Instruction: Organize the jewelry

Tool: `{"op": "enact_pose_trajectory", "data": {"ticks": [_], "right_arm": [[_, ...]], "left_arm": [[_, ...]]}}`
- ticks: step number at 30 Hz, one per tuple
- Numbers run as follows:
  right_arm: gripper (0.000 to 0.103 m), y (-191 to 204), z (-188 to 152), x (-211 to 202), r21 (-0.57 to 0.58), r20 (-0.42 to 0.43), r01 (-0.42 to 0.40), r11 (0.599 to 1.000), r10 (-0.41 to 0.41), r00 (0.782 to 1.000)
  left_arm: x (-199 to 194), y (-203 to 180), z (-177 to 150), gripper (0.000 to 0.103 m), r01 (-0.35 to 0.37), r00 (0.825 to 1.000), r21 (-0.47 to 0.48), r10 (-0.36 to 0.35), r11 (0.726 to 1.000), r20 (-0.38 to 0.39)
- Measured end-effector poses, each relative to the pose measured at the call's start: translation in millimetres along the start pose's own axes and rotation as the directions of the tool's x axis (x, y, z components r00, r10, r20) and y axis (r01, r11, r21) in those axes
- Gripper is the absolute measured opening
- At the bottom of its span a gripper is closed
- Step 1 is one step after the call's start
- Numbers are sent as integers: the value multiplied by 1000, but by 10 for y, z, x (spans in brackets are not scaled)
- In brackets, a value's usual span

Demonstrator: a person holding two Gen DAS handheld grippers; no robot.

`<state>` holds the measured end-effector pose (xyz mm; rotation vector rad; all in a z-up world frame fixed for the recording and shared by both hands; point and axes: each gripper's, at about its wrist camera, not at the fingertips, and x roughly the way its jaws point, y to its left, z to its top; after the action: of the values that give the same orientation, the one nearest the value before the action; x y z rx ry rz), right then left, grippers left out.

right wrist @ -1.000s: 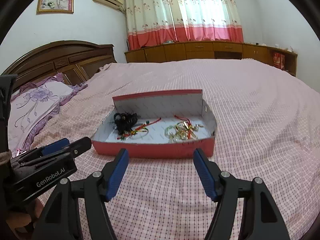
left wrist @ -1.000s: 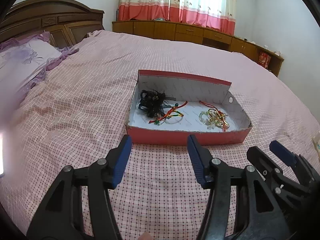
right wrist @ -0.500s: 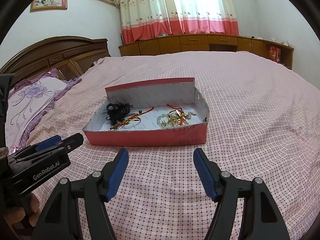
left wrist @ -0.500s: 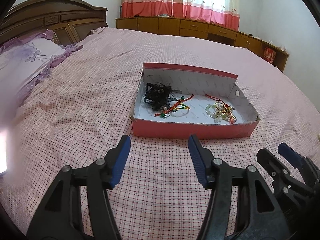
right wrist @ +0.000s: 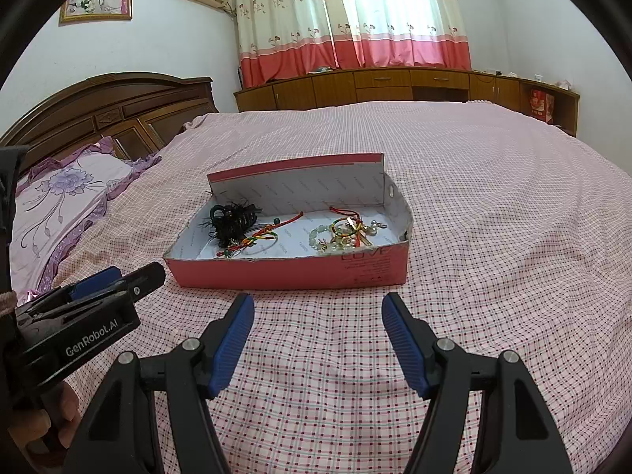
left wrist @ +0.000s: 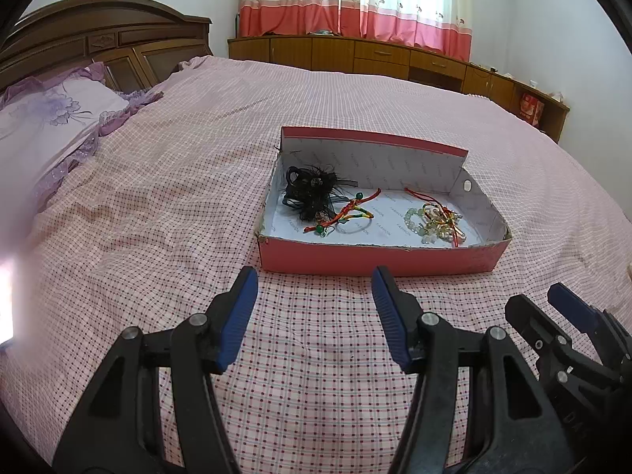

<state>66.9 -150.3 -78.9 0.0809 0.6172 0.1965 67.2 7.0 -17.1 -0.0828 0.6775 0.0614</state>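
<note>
The box [left wrist: 379, 254] lies on the bed [left wrist: 177, 181], open at the top, its far flap upright. Inside, at the left end, lies a black hair piece [left wrist: 312, 191]. Just right of it, touching its near edge, lies a red-and-green cord [left wrist: 347, 213]. At the right end lies a bead bracelet [left wrist: 420, 223] tangled with gold charms and a red cord [left wrist: 442, 217].

The left tool [left wrist: 314, 302] hangs above the bed, near the box's near wall. Its jaws stand wide, with nothing between them. The right tool [right wrist: 318, 326] hangs beside it, also on the near side of the box. Its jaws stand wide and hold nothing. Neither tool touches the box.

A pillow [right wrist: 63, 193] lies at the far left, against the headboard [right wrist: 106, 102]. A cabinet [right wrist: 395, 83] and curtains [right wrist: 351, 15] line the far wall.
</note>
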Motion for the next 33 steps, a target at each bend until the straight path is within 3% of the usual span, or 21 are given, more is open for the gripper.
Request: {"op": "enact_pose_trajectory", "data": {"ticks": [33], "right_arm": [[70,2,-1,2,1,-1,1,1000,-1,1000]], "left_arm": [[-10,2,19,52,0,1000,-2,0,1000,5]]}}
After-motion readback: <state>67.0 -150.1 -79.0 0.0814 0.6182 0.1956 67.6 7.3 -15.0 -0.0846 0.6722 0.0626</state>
